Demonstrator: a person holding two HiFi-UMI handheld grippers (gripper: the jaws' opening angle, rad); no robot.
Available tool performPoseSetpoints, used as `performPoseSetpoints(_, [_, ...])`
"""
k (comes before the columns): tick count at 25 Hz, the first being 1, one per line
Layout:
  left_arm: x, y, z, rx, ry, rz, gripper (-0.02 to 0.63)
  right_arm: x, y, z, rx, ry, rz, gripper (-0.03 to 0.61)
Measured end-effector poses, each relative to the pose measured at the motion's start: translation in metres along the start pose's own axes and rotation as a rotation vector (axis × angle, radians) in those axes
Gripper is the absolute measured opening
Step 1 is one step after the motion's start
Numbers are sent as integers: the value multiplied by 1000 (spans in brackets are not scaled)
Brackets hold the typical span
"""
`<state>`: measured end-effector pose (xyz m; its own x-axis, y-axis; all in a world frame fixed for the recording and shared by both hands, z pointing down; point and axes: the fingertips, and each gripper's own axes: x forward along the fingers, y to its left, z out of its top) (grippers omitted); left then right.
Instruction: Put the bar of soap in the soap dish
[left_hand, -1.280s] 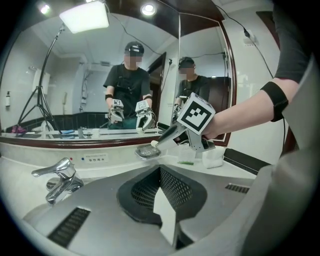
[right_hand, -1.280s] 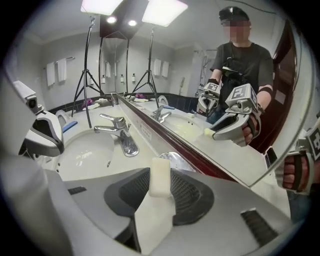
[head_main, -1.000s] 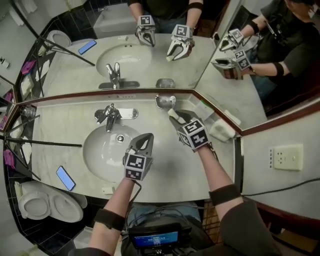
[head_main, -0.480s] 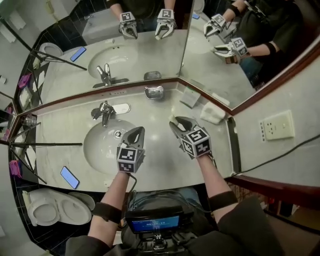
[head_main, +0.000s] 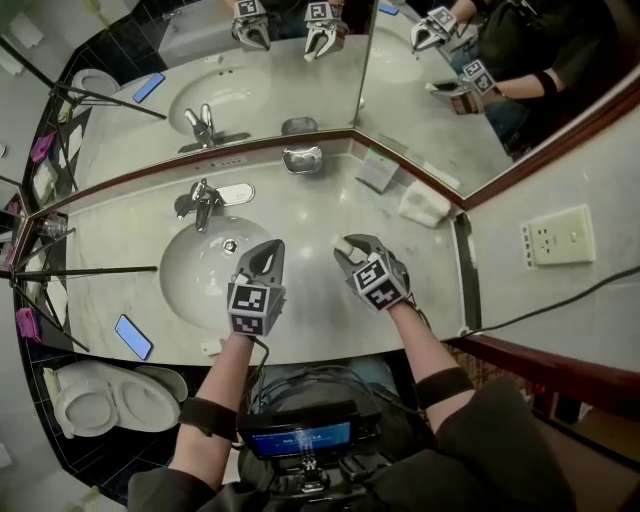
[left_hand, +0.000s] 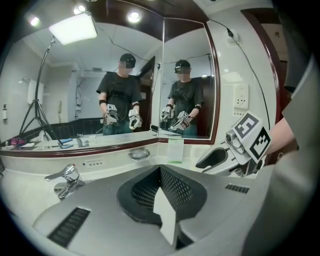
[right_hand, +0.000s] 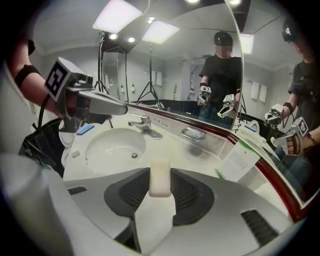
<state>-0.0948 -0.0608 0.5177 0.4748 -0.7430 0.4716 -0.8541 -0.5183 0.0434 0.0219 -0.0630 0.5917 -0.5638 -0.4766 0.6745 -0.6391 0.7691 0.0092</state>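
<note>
The pale bar of soap (right_hand: 160, 178) sits upright between the pads of my right gripper (right_hand: 160, 176), which is shut on it. In the head view that gripper (head_main: 352, 250) hovers over the counter right of the basin, with the soap (head_main: 343, 243) at its tips. The metal soap dish (head_main: 302, 159) stands at the back of the counter by the mirror, well beyond the soap; it shows too in the right gripper view (right_hand: 193, 133) and the left gripper view (left_hand: 138, 154). My left gripper (head_main: 268, 250) is shut and empty over the basin's right rim.
A chrome faucet (head_main: 203, 205) stands behind the oval basin (head_main: 205, 275). A printed card (head_main: 378, 170) and a folded white cloth (head_main: 424, 204) lie at the back right corner. A blue phone (head_main: 132, 337) rests at the counter's left front. Mirrors back the counter.
My right gripper, still holding the soap, has drawn back from the soap dish toward the counter's front. The left gripper has shifted only slightly beside it.
</note>
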Motion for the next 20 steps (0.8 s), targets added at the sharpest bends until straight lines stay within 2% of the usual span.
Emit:
performPoseSetpoints(10, [2,-5,3,12,1,1,2,56,23,-69,-219,220,52,144])
performPoseSetpoints(17, [0,-8,4,21,-2,0,2,81,32,-90,-349,304,83,144])
performPoseSetpoints(20, [0,-8,2,21,-1,0,2,87,35,-100,-370,332,99,150])
